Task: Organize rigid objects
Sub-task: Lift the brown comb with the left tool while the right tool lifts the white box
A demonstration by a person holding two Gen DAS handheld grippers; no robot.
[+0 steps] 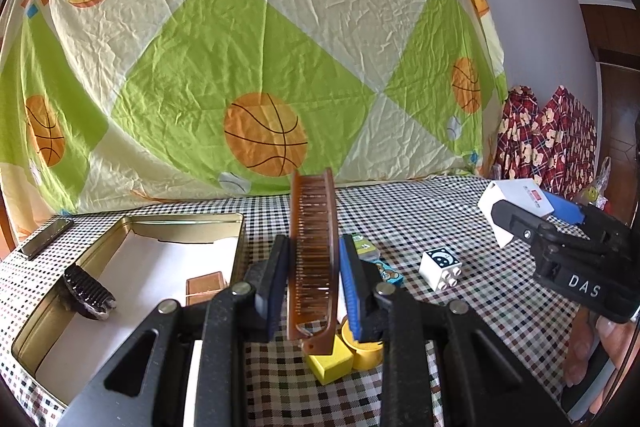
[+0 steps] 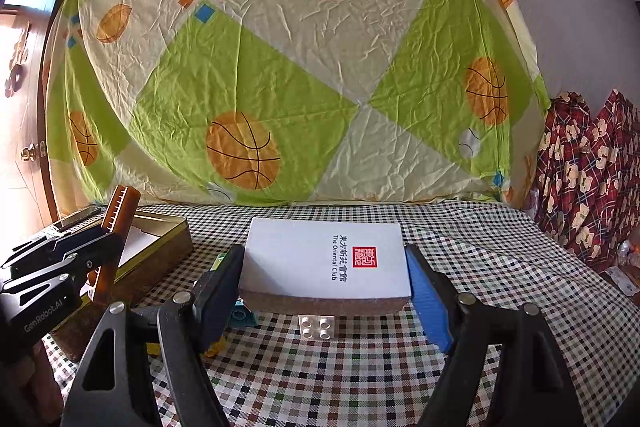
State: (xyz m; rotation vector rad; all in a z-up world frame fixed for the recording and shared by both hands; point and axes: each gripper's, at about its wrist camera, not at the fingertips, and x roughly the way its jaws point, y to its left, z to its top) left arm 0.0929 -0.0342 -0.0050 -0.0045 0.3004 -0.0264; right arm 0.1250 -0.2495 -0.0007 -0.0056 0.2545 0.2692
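My left gripper (image 1: 313,263) is shut on a brown translucent comb (image 1: 312,251) and holds it upright above the checkered table, just right of the open gold tin (image 1: 240,227). The tin holds a black hair clip (image 1: 89,291) and a small brown block (image 1: 205,287). My right gripper (image 2: 326,269) is shut on a white box (image 2: 326,259) with a red seal and holds it level above the table. In the right wrist view the left gripper (image 2: 100,243) with the comb (image 2: 116,223) stands at the left over the tin (image 2: 168,247).
On the table lie a white studded brick (image 1: 440,267), a yellow cube (image 1: 330,361), a yellow cylinder (image 1: 366,349) and a teal bear-print piece (image 1: 390,275). A dark flat case (image 1: 46,237) lies beyond the tin. Patterned cloth hangs behind; red plaid bags (image 2: 580,171) stand right.
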